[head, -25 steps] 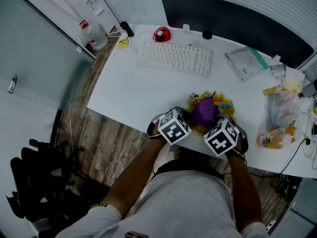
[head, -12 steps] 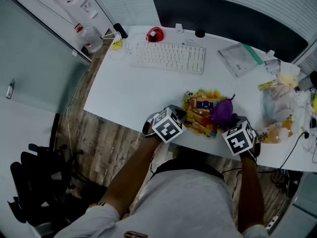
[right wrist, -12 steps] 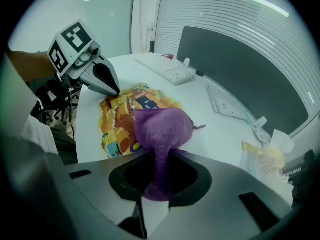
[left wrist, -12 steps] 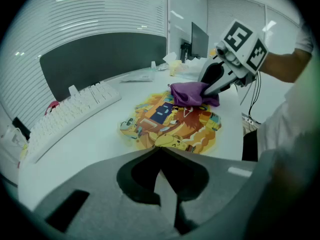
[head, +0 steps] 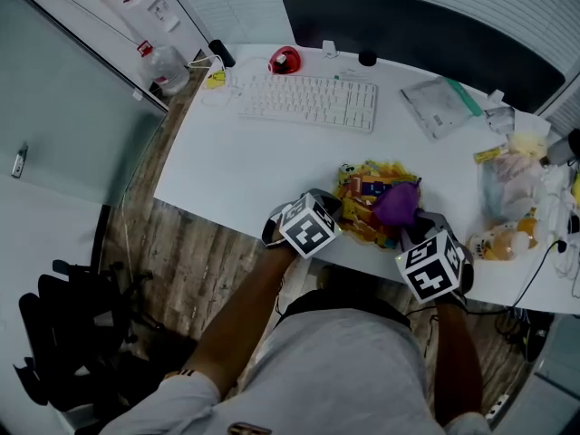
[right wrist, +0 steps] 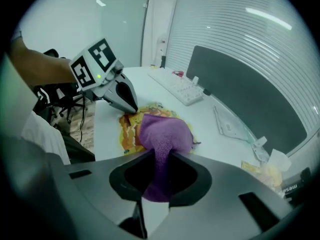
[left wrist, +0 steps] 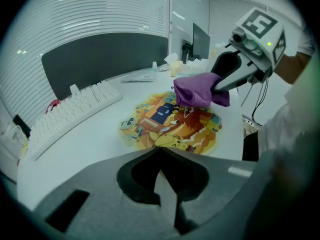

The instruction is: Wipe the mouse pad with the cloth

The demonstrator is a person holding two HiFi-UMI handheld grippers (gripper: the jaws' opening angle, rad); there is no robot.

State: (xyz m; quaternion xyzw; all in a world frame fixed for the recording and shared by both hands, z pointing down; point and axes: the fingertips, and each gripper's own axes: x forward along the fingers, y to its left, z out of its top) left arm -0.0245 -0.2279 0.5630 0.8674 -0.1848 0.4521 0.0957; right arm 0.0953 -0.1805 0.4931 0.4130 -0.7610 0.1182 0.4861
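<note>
A colourful cartoon-print mouse pad (head: 370, 208) (left wrist: 172, 121) (right wrist: 129, 128) lies at the white desk's near edge. A purple cloth (head: 397, 203) (left wrist: 197, 91) (right wrist: 164, 136) rests on the pad's right part, and my right gripper (head: 412, 229) (right wrist: 159, 159) is shut on it. My left gripper (head: 328, 214) (left wrist: 159, 151) is shut and presses its tips on the pad's near left edge, with nothing between the jaws.
A white keyboard (head: 308, 102) and a red object (head: 283, 62) sit at the desk's far side before a dark screen (head: 417, 34). Plastic bags and a bottle (head: 507, 202) crowd the right end. The desk's front edge (head: 236, 234) drops to a wooden floor.
My right gripper swept the purple cloth from the pad's middle out to its right, then back a little towards the centre. The left gripper stayed at the pad's left edge.
</note>
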